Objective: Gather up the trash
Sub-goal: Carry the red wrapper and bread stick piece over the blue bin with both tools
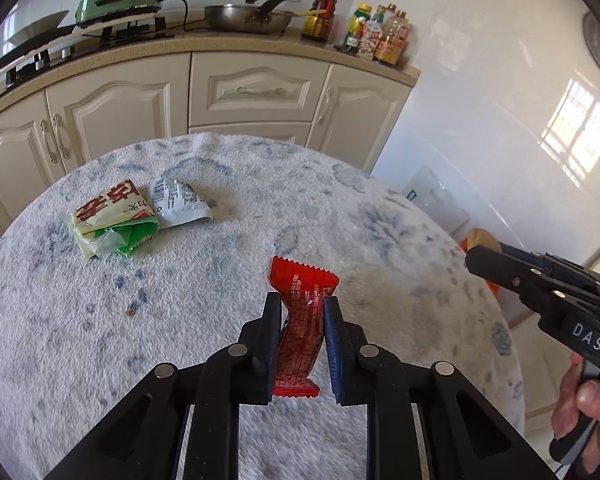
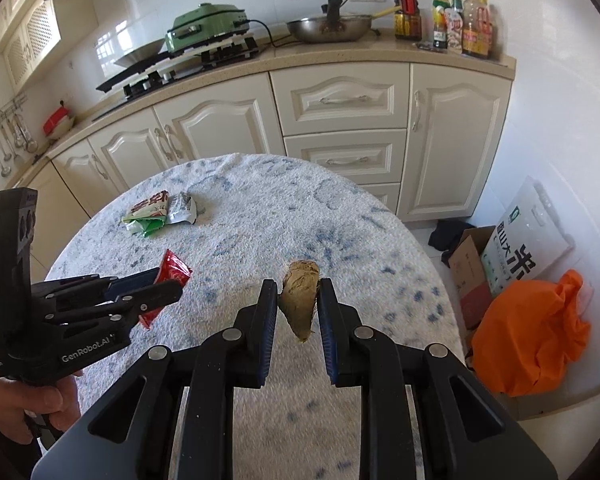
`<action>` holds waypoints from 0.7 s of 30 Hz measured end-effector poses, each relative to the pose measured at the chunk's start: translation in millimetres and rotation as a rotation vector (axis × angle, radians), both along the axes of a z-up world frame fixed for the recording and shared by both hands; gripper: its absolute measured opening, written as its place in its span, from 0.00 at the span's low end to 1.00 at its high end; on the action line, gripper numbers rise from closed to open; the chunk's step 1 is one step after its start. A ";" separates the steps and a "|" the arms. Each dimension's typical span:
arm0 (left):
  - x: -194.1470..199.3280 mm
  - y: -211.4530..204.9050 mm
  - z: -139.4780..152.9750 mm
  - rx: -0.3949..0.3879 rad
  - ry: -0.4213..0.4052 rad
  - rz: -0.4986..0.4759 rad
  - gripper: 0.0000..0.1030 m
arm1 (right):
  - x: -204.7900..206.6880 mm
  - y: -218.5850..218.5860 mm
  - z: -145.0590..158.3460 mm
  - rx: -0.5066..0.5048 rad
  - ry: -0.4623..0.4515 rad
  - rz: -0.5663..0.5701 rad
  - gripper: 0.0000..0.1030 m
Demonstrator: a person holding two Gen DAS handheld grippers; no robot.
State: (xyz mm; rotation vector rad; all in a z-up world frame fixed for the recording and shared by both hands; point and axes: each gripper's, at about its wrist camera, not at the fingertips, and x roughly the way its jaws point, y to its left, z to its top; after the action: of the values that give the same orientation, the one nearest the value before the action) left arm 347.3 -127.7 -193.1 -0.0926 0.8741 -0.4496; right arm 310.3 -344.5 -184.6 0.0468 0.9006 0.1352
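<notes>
Above the near half of the cloth-covered table (image 1: 228, 184), both grippers are loaded. The left gripper (image 1: 302, 334) has its fingers (image 1: 271, 332) clamped on a red wrapper (image 1: 304, 312), which stands upright between the pads, its serrated top sticking out beyond the tips and its lower end hanging free. The right gripper (image 2: 297, 312) is closed on a brown lumpy scrap (image 2: 299, 292), pinched across its middle with a pointed end drooping below.

Two more pieces of trash lie on the far left of the table: a yellow-green packet (image 1: 112, 220) and, touching its right edge, a silver sachet (image 1: 180, 202). An orange bag (image 2: 530, 332) sits on the floor to the right of the table, beside a cardboard box (image 2: 474, 264); it looks the likely place for the trash, though that is a guess.

The wrapper is thin and slick, so it could slide out or flutter loose during a quick swing. The scrap is irregular and may crumble or twist free. The bag's mouth looks slumped, so a drop could land on the floor.
</notes>
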 end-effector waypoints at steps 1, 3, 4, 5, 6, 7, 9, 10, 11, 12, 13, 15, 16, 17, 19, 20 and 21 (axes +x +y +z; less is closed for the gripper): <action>-6.2 0.9 5.3 -0.001 -0.010 0.001 0.16 | -2.9 -1.6 1.8 0.000 -0.003 -0.002 0.20; -18.0 0.1 16.8 -0.003 -0.036 -0.001 0.16 | -11.7 -5.9 7.6 0.000 -0.014 -0.009 0.20; -23.6 0.6 23.5 -0.007 -0.048 -0.005 0.16 | -16.9 -8.5 11.2 -0.001 -0.021 -0.014 0.20; -29.6 0.0 29.9 -0.012 -0.060 -0.011 0.16 | -21.2 -10.6 14.4 -0.001 -0.028 -0.019 0.20; -36.3 -1.2 36.5 -0.012 -0.077 -0.014 0.16 | -24.8 -12.3 16.8 -0.001 -0.034 -0.023 0.20; -42.6 -2.4 42.5 -0.010 -0.093 -0.019 0.16 | -29.0 -13.8 19.9 0.000 -0.041 -0.027 0.20; -57.0 -5.9 54.9 -0.014 -0.125 -0.028 0.16 | -38.3 -19.4 29.0 0.000 -0.062 -0.037 0.20; -65.0 -6.1 62.7 -0.019 -0.138 -0.035 0.16 | -41.7 -21.9 32.6 0.000 -0.070 -0.041 0.20; -72.2 -8.3 68.8 -0.023 -0.151 -0.043 0.16 | -47.7 -25.9 38.3 0.001 -0.082 -0.047 0.20; -79.8 -11.0 74.5 -0.029 -0.164 -0.053 0.16 | -52.2 -28.6 42.1 0.000 -0.091 -0.052 0.20; -87.2 -13.7 80.5 -0.039 -0.172 -0.064 0.16 | -56.5 -31.6 45.9 -0.003 -0.100 -0.058 0.20; -100.6 -19.0 90.4 -0.053 -0.188 -0.088 0.16 | -67.2 -39.6 55.2 -0.002 -0.122 -0.073 0.20; -108.0 -22.7 95.8 -0.057 -0.198 -0.100 0.16 | -71.2 -43.6 58.7 -0.001 -0.131 -0.080 0.20; -113.2 -24.1 100.5 -0.065 -0.203 -0.110 0.16 | -77.1 -49.4 63.6 -0.005 -0.143 -0.093 0.20; -121.6 -29.3 110.9 -0.078 -0.217 -0.131 0.16 | -83.3 -57.2 69.1 -0.009 -0.155 -0.109 0.20; -125.5 -32.5 115.6 -0.080 -0.227 -0.139 0.16 | -88.4 -63.6 73.1 -0.010 -0.165 -0.124 0.20; -129.5 -36.1 120.1 -0.083 -0.236 -0.148 0.16 | -91.7 -69.6 76.5 -0.010 -0.172 -0.135 0.20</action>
State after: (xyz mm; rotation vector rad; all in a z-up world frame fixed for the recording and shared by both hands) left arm 217.8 -163.8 -73.1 -0.0495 0.6328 -0.6225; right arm 218.5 -414.1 -108.1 0.0852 0.7236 0.0090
